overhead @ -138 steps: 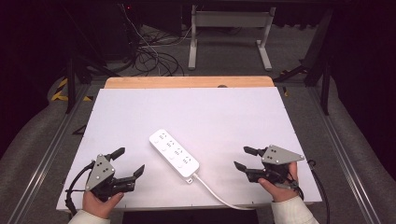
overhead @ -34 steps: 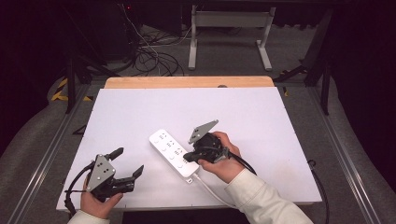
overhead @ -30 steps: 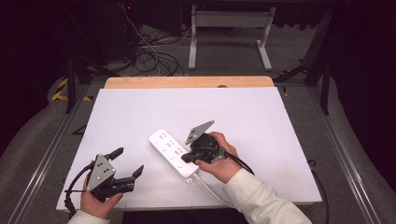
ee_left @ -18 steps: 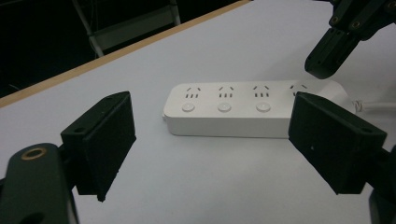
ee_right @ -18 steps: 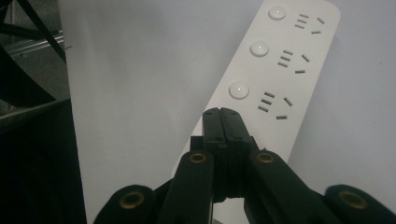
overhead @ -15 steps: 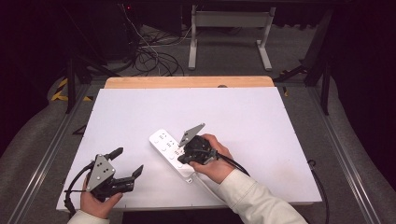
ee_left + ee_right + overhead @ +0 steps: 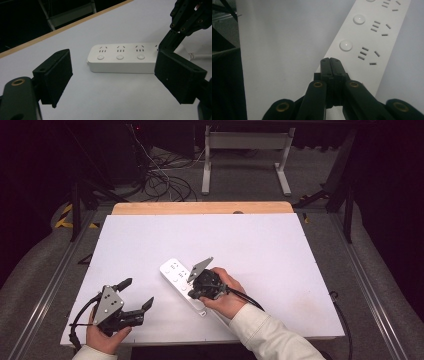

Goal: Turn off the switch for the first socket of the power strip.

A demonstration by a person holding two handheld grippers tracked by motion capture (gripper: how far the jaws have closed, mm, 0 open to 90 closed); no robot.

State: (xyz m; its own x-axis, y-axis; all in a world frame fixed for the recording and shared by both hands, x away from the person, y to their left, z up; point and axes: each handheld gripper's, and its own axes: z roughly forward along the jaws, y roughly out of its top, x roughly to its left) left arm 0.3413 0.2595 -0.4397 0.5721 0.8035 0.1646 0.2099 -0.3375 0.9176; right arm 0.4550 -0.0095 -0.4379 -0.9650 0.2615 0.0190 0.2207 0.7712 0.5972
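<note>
High view: a white power strip (image 7: 181,281) lies diagonally on the white table (image 7: 280,250), near its front-centre. The right gripper (image 7: 193,289), held in a person's right hand (image 7: 226,292), sits over the strip's near end, its jaws pressed together with nothing between them. The left gripper (image 7: 134,295) rests near the table's front-left corner, well apart from the strip, jaws spread wide.

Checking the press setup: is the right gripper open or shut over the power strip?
Shut. The right gripper has its two jaws pressed flat together with nothing between them, tips over the power strip.
</note>
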